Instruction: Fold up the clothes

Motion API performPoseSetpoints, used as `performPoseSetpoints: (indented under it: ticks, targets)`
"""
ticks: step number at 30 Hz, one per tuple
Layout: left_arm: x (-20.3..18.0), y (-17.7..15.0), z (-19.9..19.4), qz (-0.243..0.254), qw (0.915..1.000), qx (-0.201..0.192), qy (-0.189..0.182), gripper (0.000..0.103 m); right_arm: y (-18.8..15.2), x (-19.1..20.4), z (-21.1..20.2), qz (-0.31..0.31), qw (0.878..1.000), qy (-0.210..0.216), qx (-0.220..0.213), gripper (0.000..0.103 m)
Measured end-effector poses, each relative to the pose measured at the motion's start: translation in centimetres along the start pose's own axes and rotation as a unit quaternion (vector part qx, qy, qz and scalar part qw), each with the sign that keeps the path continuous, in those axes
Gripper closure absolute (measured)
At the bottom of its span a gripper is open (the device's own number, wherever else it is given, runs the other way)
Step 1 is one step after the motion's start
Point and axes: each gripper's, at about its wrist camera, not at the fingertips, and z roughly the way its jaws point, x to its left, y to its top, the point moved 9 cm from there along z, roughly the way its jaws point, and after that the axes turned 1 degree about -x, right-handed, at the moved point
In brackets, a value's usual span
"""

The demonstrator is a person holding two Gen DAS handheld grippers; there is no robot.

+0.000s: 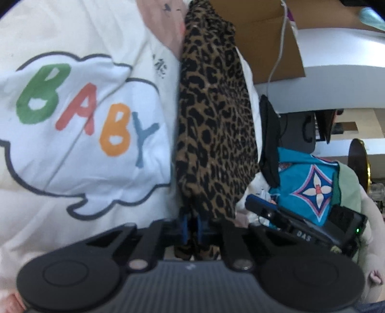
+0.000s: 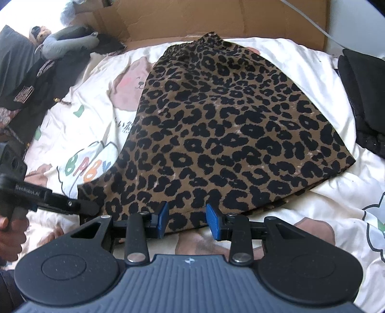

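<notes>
A brown leopard-print skirt (image 2: 231,134) lies spread on a white bedsheet with a "BABY" print (image 2: 89,120), waistband at the far end. My right gripper (image 2: 186,220) is open, its blue pads either side of the skirt's near hem. My left gripper (image 1: 192,228) is shut on the skirt's near-left corner; in the left wrist view the skirt (image 1: 214,115) rises edge-on from its pads. The left gripper also shows in the right wrist view (image 2: 81,207) at the skirt's left corner. The right gripper shows in the left wrist view (image 1: 262,207).
A cardboard box (image 2: 216,16) stands behind the skirt. Dark clothes (image 2: 26,79) lie piled at the left, a black garment (image 2: 363,96) at the right. A teal patterned cloth (image 1: 310,183) shows in the left wrist view. A white cable (image 1: 279,48) hangs over the cardboard.
</notes>
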Motion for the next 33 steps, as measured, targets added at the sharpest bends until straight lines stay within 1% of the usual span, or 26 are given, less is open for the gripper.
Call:
performPoseSetpoints:
  ticks: [2, 3, 6, 8, 10, 11, 12, 15, 17, 20, 23, 26, 29, 33]
  targets:
    - [0.0, -0.1, 0.4, -0.004, 1.0000, -0.002, 0.006, 0.071, 0.4, -0.8, -0.1, 0.013, 1.000, -0.003, -0.007, 0.062]
    - [0.0, -0.1, 0.6, -0.007, 1.0000, -0.003, 0.004, 0.069, 0.5, -1.1, -0.2, 0.020, 1.000, -0.005, -0.011, 0.061]
    - [-0.4, 0.0, 1.3, -0.017, 0.9998, -0.009, -0.011, 0.068, 1.2, -3.1, -0.6, 0.044, 0.999, -0.017, -0.026, 0.061]
    - [-0.6, -0.1, 1.8, -0.015, 0.9998, -0.010, -0.013, 0.068, 1.7, -4.6, -0.7, 0.058, 0.997, -0.027, -0.038, 0.061]
    - [-0.6, -0.3, 2.0, -0.017, 0.9996, -0.011, -0.017, 0.070, 2.2, -6.1, -1.0, 0.071, 0.996, -0.036, -0.050, 0.061]
    - [-0.5, -0.4, 2.0, -0.017, 0.9996, -0.013, -0.018, 0.078, 2.5, -6.9, -1.1, 0.078, 0.995, -0.041, -0.056, 0.061]
    - [-0.4, -0.5, 1.9, -0.016, 0.9997, -0.014, -0.016, 0.090, 2.8, -7.7, -1.2, 0.085, 0.993, -0.046, -0.061, 0.061]
    - [0.3, -0.7, 1.4, -0.026, 0.9994, -0.017, -0.017, 0.097, 3.5, -10.0, -1.5, 0.105, 0.990, -0.060, -0.079, 0.058]
    - [0.3, -0.7, 1.0, -0.027, 0.9992, -0.022, -0.020, 0.098, 3.4, -12.6, -1.7, 0.132, 0.985, -0.072, -0.088, 0.056]
    - [-0.1, -0.6, 0.5, -0.022, 0.9993, -0.026, -0.017, 0.098, 3.0, -16.3, -2.0, 0.173, 0.976, -0.089, -0.098, 0.056]
    - [-0.5, -0.4, -0.1, -0.009, 0.9995, -0.030, -0.011, 0.099, 2.5, -18.6, -2.1, 0.184, 0.972, -0.096, -0.107, 0.056]
    - [-0.7, 0.1, -1.0, 0.001, 0.9995, -0.033, 0.000, 0.099, 2.1, -19.2, -2.0, 0.173, 0.974, -0.093, -0.110, 0.056]
    - [-1.1, 0.4, -1.9, 0.013, 0.9993, -0.033, 0.009, 0.100, 2.4, -18.9, -1.7, 0.155, 0.978, -0.082, -0.111, 0.056]
    - [-1.2, 1.1, -3.4, 0.023, 0.9986, -0.043, 0.021, 0.100, 3.1, -17.9, -0.3, 0.119, 0.986, -0.066, -0.097, 0.056]
